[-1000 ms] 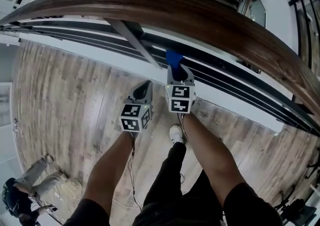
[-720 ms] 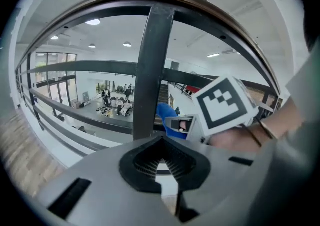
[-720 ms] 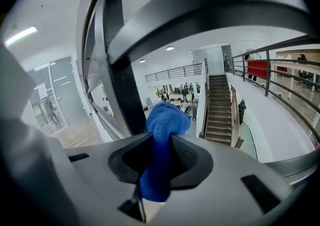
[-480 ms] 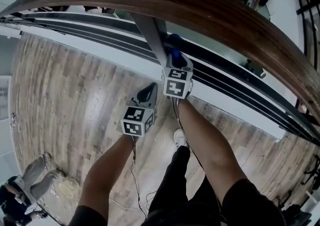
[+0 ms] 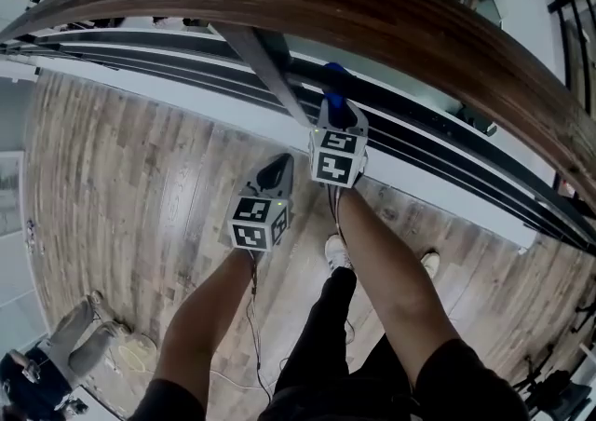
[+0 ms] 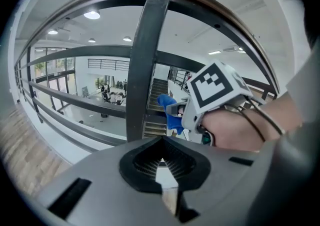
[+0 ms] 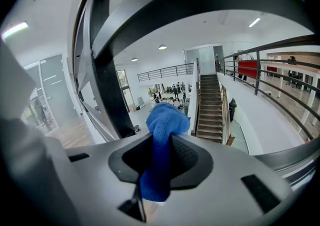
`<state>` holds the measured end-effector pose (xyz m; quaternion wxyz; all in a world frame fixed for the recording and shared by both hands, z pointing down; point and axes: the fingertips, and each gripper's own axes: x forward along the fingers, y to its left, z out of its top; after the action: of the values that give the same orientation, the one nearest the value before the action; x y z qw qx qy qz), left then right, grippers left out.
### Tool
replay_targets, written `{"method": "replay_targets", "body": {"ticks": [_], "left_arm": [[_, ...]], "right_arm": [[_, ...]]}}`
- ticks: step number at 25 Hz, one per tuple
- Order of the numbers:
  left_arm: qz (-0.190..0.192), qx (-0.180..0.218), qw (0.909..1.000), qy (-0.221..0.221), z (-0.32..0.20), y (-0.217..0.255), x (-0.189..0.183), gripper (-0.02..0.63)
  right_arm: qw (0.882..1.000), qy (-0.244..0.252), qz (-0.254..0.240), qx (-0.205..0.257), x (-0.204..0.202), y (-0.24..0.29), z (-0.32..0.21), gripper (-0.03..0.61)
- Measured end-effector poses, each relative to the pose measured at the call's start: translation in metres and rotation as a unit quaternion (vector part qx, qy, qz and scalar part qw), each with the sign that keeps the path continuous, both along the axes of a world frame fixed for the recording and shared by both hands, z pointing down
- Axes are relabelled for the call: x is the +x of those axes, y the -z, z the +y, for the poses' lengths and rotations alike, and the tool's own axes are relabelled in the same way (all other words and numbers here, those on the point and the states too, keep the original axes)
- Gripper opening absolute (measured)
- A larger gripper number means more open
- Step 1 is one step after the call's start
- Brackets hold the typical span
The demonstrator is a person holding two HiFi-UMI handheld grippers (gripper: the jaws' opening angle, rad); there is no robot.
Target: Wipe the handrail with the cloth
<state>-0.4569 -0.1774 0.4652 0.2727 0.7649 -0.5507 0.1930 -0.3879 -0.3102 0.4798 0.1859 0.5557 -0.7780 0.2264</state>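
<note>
A curved brown wooden handrail [image 5: 372, 14] arcs across the top of the head view, above dark metal rails [image 5: 419, 140] and a dark baluster post [image 5: 265, 70]. My right gripper [image 5: 337, 114] is shut on a blue cloth [image 5: 333, 74], close under the handrail beside the post. In the right gripper view the blue cloth [image 7: 162, 145] sticks up between the jaws, with the post [image 7: 107, 100] at left. My left gripper [image 5: 277, 170] hangs lower and left, shut and empty. The left gripper view shows the post [image 6: 142, 65], the right gripper's marker cube [image 6: 215, 87] and the cloth [image 6: 171, 115].
Wood-plank floor [image 5: 121, 177] lies beneath me, with my legs and shoes [image 5: 328, 250] below the grippers. A person [image 5: 42, 368] is at the lower left corner. Beyond the railing a staircase [image 7: 210, 105] drops to a lower hall.
My right gripper with the cloth rose toward the handrail, then shifted slightly right of the post. The left gripper stayed low, drifting a little right.
</note>
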Motion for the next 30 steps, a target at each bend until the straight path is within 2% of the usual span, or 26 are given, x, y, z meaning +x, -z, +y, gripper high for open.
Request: {"method": "replay_targets", "body": {"ticks": [7,10,17,24,30], "left_arm": [[0.005,-0.015,0.9991,-0.039,0.004,-0.004,0.073,0.004],[0.005,-0.011,0.9984,-0.055,0.006,0.000,0.108,0.004],[0.022,-0.012,0.9978,-0.062,0.010,-0.003,0.188,0.004],[0.018,-0.005,0.9966,-0.081,0.000,-0.006,0.274,0.003],[0.022,0.009,0.9935,-0.111,0.000,0.009,0.350,0.003]], "right_arm": [[0.999,-0.033,0.023,0.003,0.096,0.000,0.022,0.100],[0.999,-0.038,0.033,0.006,0.134,0.002,0.032,0.100],[0.997,-0.058,0.040,0.014,0.225,0.003,0.056,0.100],[0.997,-0.056,0.045,0.011,0.316,0.000,0.075,0.100],[0.995,-0.087,0.047,-0.002,0.396,-0.001,0.097,0.100]]}}
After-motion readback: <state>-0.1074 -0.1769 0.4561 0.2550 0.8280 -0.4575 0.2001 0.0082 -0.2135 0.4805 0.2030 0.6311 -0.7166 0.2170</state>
